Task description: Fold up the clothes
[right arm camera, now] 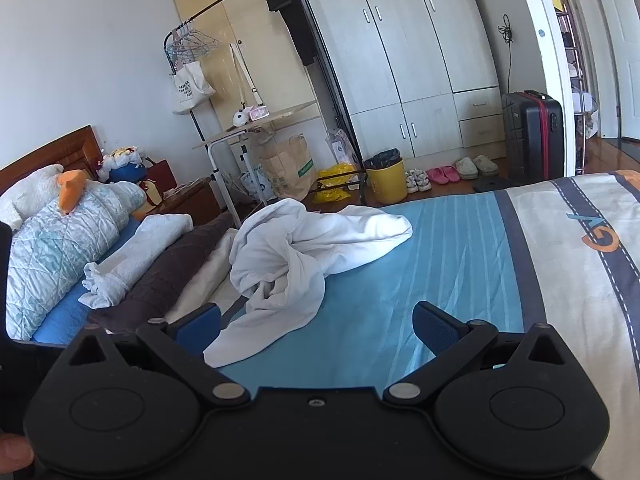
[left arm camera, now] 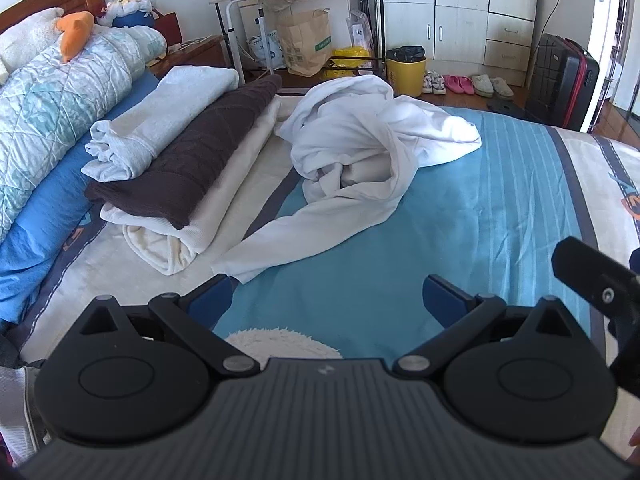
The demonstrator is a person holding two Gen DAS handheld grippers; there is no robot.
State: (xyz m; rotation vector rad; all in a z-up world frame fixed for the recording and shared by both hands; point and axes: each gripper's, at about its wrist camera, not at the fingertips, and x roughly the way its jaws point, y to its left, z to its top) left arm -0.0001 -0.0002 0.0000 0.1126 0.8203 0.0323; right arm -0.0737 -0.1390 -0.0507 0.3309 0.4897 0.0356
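A crumpled white garment (left arm camera: pixel 360 148) lies in a heap on the blue striped bedsheet (left arm camera: pixel 480 208), one sleeve trailing toward me. In the right wrist view the same white garment (right arm camera: pixel 296 248) fills the middle of the bed. To its left sits a stack of folded clothes (left arm camera: pixel 180 160): a pale one on top, a dark brown one (left arm camera: pixel 192 164), a cream one below. My left gripper (left arm camera: pixel 326 300) is open above the sheet, just short of the sleeve end. My right gripper (right arm camera: pixel 316 326) is open too, its left finger beside the sleeve end, nothing held.
A rolled quilt (left arm camera: pixel 60 92) and pillows line the bed's left side. Beyond the bed stand a yellow bin (left arm camera: pixel 405 70), a paper bag (left arm camera: pixel 306 42), shoes, a wardrobe (right arm camera: pixel 400 60) and a black suitcase (right arm camera: pixel 532 128). Something white and fluffy (left arm camera: pixel 280 344) lies just under my left gripper.
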